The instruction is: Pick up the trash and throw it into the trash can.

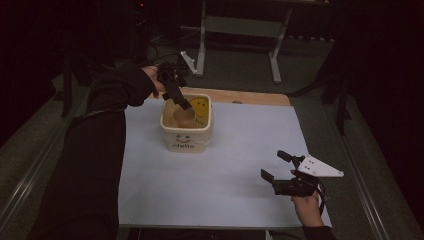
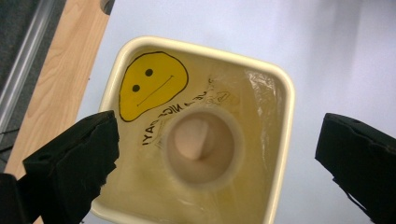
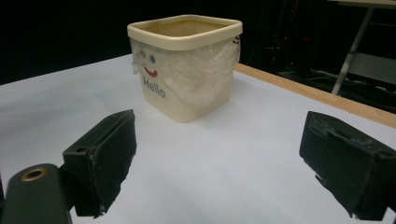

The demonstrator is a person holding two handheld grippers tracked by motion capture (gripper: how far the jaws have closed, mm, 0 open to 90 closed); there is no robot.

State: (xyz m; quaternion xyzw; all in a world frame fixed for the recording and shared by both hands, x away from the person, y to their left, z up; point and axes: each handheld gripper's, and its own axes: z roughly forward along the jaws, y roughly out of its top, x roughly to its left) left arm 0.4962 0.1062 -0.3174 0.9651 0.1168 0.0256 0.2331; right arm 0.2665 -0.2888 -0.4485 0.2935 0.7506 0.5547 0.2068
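Note:
A cream square bucket (image 1: 186, 131) with a yellow smiley and "Hello" on its wall stands at the back left of the white table sheet (image 1: 240, 155). A tan paper cup (image 1: 183, 116) stands upright inside it. My left gripper (image 1: 182, 102) hangs over the bucket's mouth and points down. In the left gripper view its jaws stand wide apart, open, on either side of the cup (image 2: 201, 147) below, touching neither it nor the bucket rim (image 2: 201, 46). My right gripper (image 1: 273, 164) rests low at the front right, open and holding nothing, facing the bucket (image 3: 187, 84).
A dark sleeve (image 1: 100, 150) reaches along the table's left side. A strip of wooden tabletop (image 1: 250, 96) shows behind the sheet. A metal stand (image 1: 240, 30) stands on the floor beyond. Bare sheet lies between the bucket and the right gripper (image 3: 217, 135).

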